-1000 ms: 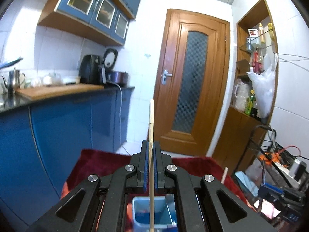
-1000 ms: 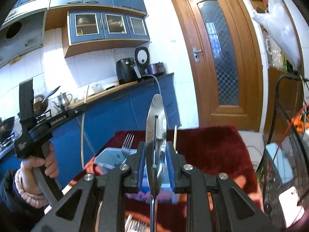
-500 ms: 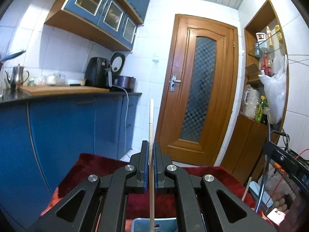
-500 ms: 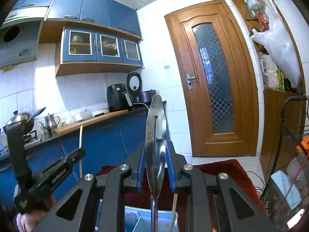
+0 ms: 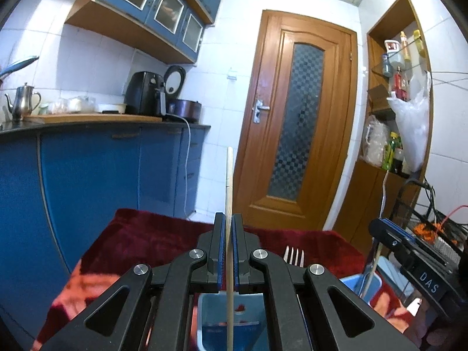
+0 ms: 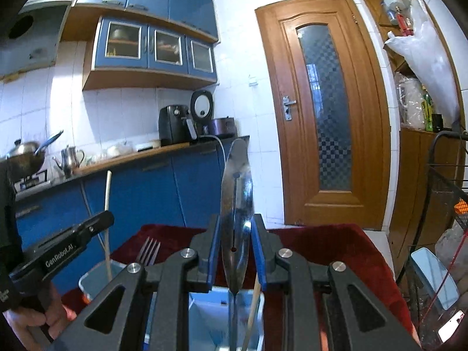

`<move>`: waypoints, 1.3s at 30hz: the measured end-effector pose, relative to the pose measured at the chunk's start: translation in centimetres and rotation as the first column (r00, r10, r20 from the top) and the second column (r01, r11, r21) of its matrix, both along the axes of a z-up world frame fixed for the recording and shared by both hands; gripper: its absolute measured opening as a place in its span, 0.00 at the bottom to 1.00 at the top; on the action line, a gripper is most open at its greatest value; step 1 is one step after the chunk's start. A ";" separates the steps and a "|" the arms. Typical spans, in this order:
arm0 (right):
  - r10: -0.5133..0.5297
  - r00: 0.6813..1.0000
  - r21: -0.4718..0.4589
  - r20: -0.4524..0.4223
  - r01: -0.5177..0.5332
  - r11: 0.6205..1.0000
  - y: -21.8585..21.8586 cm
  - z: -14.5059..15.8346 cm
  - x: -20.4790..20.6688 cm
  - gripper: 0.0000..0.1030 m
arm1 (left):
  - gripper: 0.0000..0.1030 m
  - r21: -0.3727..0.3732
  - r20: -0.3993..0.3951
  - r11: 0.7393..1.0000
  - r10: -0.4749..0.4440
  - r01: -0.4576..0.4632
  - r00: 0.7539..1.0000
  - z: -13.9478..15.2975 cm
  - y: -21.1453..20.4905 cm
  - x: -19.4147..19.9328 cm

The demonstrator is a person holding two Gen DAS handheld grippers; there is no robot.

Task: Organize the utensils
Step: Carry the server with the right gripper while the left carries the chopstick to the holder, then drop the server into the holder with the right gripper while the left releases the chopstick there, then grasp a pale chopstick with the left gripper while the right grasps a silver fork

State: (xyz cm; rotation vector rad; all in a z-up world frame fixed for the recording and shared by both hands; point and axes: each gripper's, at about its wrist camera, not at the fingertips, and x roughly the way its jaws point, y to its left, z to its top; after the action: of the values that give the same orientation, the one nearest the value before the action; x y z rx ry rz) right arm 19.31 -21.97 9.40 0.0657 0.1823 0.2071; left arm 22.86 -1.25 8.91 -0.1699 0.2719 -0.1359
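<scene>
My left gripper [image 5: 228, 248] is shut on a wooden chopstick [image 5: 229, 193] held upright over a light blue utensil holder [image 5: 210, 318] on the red cloth. My right gripper [image 6: 235, 251] is shut on a metal spoon [image 6: 236, 204], bowl up, over another compartment of the blue holder [image 6: 204, 318]. A fork [image 6: 148, 251] stands in the holder [image 6: 96, 278], and a second chopstick [image 6: 254, 301] leans in it. The fork also shows in the left wrist view [image 5: 294, 256]. The left gripper with its chopstick shows in the right wrist view [image 6: 87, 234].
The red cloth [image 5: 152, 234] covers the table. Blue kitchen cabinets [image 5: 87, 181] run along the left. A wooden door [image 5: 295, 134] is behind. A wire rack and clutter [image 6: 444, 204] stand at the right.
Both grippers have tilted down from half a second ago, so the blue holder and fork show again below the fingers. Both still hold their utensils.
</scene>
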 end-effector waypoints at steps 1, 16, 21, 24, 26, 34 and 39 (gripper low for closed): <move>0.011 1.000 0.001 -0.013 -0.011 1.000 0.0 -0.1 -0.2 0.23 | 0.04 -0.003 -0.009 1.000 -0.006 0.006 1.000 -0.1 0.0 -0.2; 0.055 0.997 0.057 -0.048 -0.052 0.997 -0.6 0.6 -4.2 0.42 | 0.32 0.008 -0.105 0.998 -0.054 0.056 0.993 0.0 0.5 -3.9; 0.057 0.994 0.080 -0.089 -0.050 0.996 -1.2 0.8 -5.8 0.42 | 0.33 0.012 -0.138 0.997 -0.073 0.075 0.988 0.5 0.8 -5.6; 0.064 0.991 0.091 -0.118 -0.053 0.994 -1.3 0.8 -6.8 0.42 | 0.33 0.023 -0.176 0.996 -0.078 0.083 0.981 0.5 1.1 -6.8; 0.070 0.989 0.096 -0.133 -0.057 0.994 -1.4 0.8 -7.5 0.42 | 0.33 0.026 -0.192 0.996 -0.082 0.088 0.978 0.5 1.3 -7.5; 0.081 0.970 0.059 -0.228 -0.069 0.996 -1.0 -0.6 -9.8 0.42 | 0.33 0.075 -0.290 0.991 -0.088 0.114 0.953 -0.4 1.6 -9.9; 0.073 0.955 0.007 -0.288 -0.074 0.997 -0.4 -2.0 -10.7 0.43 | 0.33 0.098 -0.350 0.985 -0.096 0.138 0.932 -1.2 1.4 -10.8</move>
State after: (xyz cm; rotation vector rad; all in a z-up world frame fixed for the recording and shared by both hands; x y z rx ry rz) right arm 8.64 -22.37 7.39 0.0849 0.4771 0.2709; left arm 12.11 0.12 7.73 -0.0545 0.6399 -0.2083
